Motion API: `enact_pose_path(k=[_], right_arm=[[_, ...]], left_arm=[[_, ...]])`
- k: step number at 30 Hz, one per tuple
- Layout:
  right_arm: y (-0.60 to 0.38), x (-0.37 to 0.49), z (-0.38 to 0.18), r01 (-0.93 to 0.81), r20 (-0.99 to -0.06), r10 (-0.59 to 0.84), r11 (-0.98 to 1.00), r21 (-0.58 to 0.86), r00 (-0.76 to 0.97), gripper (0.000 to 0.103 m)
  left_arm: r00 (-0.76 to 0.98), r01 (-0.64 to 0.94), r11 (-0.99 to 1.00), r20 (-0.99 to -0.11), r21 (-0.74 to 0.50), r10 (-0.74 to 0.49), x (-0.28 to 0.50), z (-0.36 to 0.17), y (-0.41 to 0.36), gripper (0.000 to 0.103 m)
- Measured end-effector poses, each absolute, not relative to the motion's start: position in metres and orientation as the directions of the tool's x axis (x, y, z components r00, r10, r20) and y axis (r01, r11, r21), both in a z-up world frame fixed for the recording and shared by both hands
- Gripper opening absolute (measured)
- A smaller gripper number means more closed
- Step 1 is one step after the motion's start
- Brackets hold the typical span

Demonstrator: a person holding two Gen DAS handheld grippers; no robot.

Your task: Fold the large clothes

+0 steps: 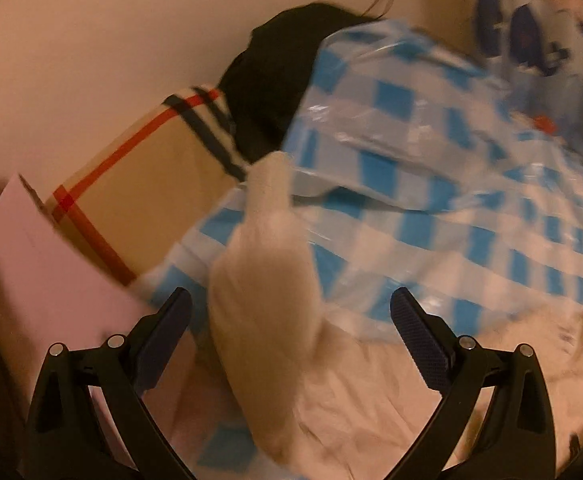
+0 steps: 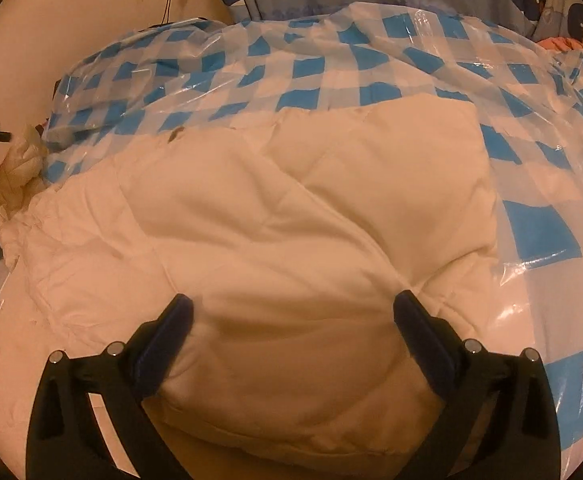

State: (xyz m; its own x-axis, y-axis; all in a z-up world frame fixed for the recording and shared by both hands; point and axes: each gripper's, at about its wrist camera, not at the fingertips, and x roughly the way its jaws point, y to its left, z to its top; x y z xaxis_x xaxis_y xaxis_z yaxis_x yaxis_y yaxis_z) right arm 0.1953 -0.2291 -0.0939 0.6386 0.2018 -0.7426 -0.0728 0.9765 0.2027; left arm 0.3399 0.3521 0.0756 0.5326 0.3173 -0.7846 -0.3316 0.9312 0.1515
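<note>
Puffy cream-white quilted garment (image 2: 275,232) lies half folded on the slick blue-checked plastic sheet (image 2: 331,64), both the left gripper (image 1: 291,312) and right gripper (image 2: 291,312) gaping empty, so its springy fold likely slides or reopens.

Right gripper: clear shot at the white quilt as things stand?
Probably yes. The right gripper is open and the folded white quilt bulges up between its jaws with nothing lying on top of it. The checked plastic sheet lies under and behind it, not over it.
</note>
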Motion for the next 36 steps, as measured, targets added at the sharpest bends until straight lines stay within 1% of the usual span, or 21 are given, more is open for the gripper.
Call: enact_pose_path(k=[2,4,5,6,7,9,10,12,14,15,20,23,24,26,28,29,31,32,34,35,36], right_arm=[[-0.240,0.186,-0.097,-0.072,-0.739,0.202,0.976,0.204,0.643,0.097],[-0.248,0.177,-0.099,-0.073,-0.735,0.205,0.975,0.208,0.646,0.097],[-0.248,0.177,-0.099,-0.074,-0.734,0.206,0.975,0.209,0.648,0.097],[-0.248,0.176,-0.099,-0.074,-0.733,0.205,0.975,0.208,0.649,0.097],[-0.249,0.175,-0.100,-0.074,-0.732,0.206,0.975,0.208,0.649,0.097],[-0.248,0.175,-0.099,-0.074,-0.731,0.206,0.975,0.209,0.650,0.097],[-0.248,0.175,-0.099,-0.074,-0.732,0.206,0.975,0.209,0.650,0.097],[-0.247,0.176,-0.099,-0.075,-0.732,0.206,0.975,0.209,0.649,0.097],[-0.248,0.176,-0.099,-0.075,-0.732,0.207,0.975,0.210,0.649,0.097],[-0.248,0.175,-0.098,-0.075,-0.731,0.209,0.975,0.211,0.650,0.097],[-0.247,0.175,-0.097,-0.074,-0.740,0.201,0.977,0.201,0.641,0.097],[-0.247,0.178,-0.095,-0.074,-0.764,0.201,0.977,0.198,0.613,0.097],[-0.249,0.180,-0.092,-0.078,-0.776,0.215,0.975,0.210,0.593,0.097],[-0.262,0.180,-0.080,-0.088,-0.773,0.311,0.944,0.317,0.553,0.097],[-0.281,0.175,-0.067,-0.093,-0.701,0.458,0.865,0.492,0.547,0.097],[-0.300,0.169,-0.062,-0.087,-0.622,0.558,0.778,0.622,0.549,0.097],[-0.328,0.162,-0.066,-0.062,-0.494,0.671,0.624,0.779,0.553,0.097],[-0.339,0.160,-0.072,-0.051,-0.445,0.707,0.561,0.827,0.550,0.097],[-0.366,0.154,-0.094,-0.034,-0.309,0.766,0.395,0.918,0.563,0.096],[-0.375,0.153,-0.103,-0.027,-0.256,0.777,0.330,0.944,0.575,0.096],[-0.386,0.153,-0.118,0.006,-0.199,0.782,0.242,0.970,0.591,0.096]], left_arm=[[0.474,-0.367,0.906,-0.797,0.209,0.375,0.358,0.062,0.359,0.096],[0.396,-0.400,0.864,-0.793,0.306,0.464,0.374,0.044,0.365,0.096],[0.385,-0.400,0.860,-0.794,0.316,0.471,0.377,0.039,0.368,0.095],[0.385,-0.397,0.867,-0.803,0.302,0.455,0.378,0.035,0.371,0.070],[0.391,-0.397,0.885,-0.827,0.244,0.404,0.377,0.033,0.375,0.022],[0.453,-0.384,0.919,-0.850,0.086,0.269,0.369,0.036,0.381,0.014],[0.472,-0.371,0.927,-0.847,0.060,0.244,0.365,0.038,0.380,0.012],[0.543,-0.330,0.943,-0.828,-0.055,0.141,0.347,0.052,0.374,0.011],[0.627,-0.264,0.949,-0.778,-0.173,0.032,0.324,0.073,0.359,0.011],[0.652,-0.229,0.953,-0.758,-0.201,-0.003,0.316,0.081,0.349,0.011],[0.728,0.006,0.959,-0.656,-0.284,-0.198,0.263,0.133,0.256,0.011],[0.731,0.178,0.931,-0.590,-0.320,-0.343,0.233,0.156,0.169,0.011],[0.723,0.221,0.918,-0.577,-0.329,-0.381,0.226,0.158,0.143,0.011],[0.699,0.301,0.888,-0.554,-0.347,-0.453,0.210,0.156,0.095,0.012],[0.640,0.399,0.842,-0.548,-0.363,-0.539,0.196,0.139,0.032,0.012],[0.625,0.418,0.833,-0.551,-0.363,-0.553,0.191,0.130,0.017,0.012],[0.562,0.458,0.801,-0.572,-0.386,-0.597,0.185,0.094,-0.029,0.012],[0.518,0.469,0.791,-0.603,-0.393,-0.607,0.185,0.066,-0.054,0.012],[0.481,0.474,0.810,-0.668,-0.346,-0.568,0.186,0.020,-0.087,0.014],[0.458,0.478,0.817,-0.702,-0.323,-0.545,0.187,-0.001,-0.100,0.015],[0.412,0.482,0.826,-0.757,-0.292,-0.508,0.188,-0.029,-0.116,0.018]])
